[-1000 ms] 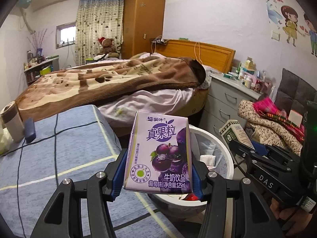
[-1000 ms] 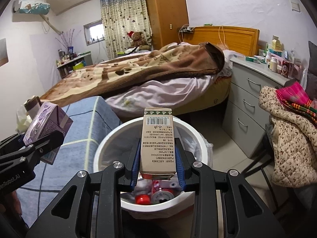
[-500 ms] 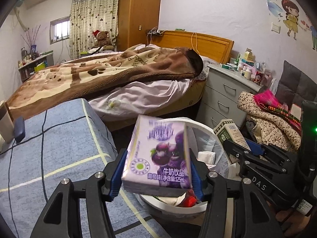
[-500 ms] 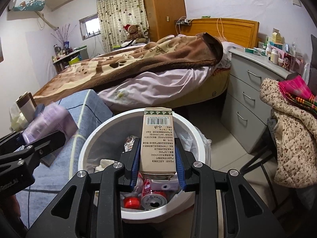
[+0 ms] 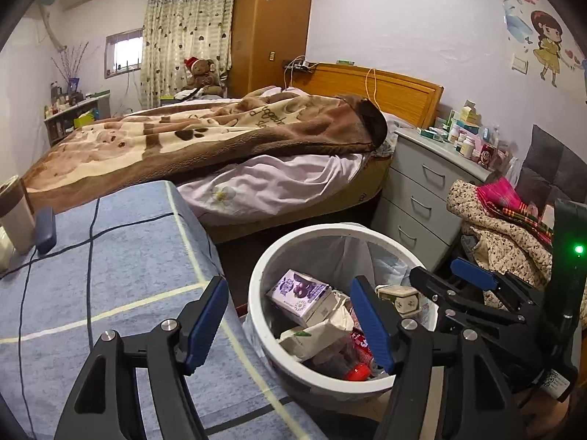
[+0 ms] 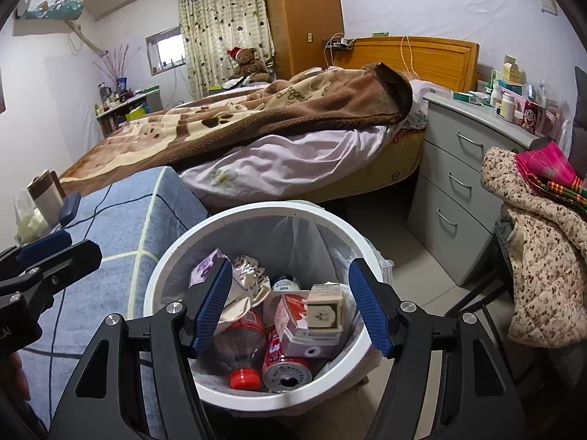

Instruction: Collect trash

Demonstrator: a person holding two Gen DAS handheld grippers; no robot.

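Left gripper [image 5: 290, 324]: jaws opening, nothing held between them, poised over the rim of the white bin [image 5: 264, 267]. Right gripper [image 6: 290, 306]: jaws opening, nothing gripped, above the same bin. Purple drink carton [image 5: 297, 291] and beige carton [image 6: 324, 310]: lying inside the bin among a red can [image 6: 288, 361] and a bottle [image 6: 242, 352].

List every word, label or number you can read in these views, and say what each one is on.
"together" (apparently; part is lost in a fold): brown blanket on the bed.
Purple carton in the bin: print too small to read.
Red can in the bin: lettering blurred.
Pink-and-white box in the bin: a line of print, too small to read.
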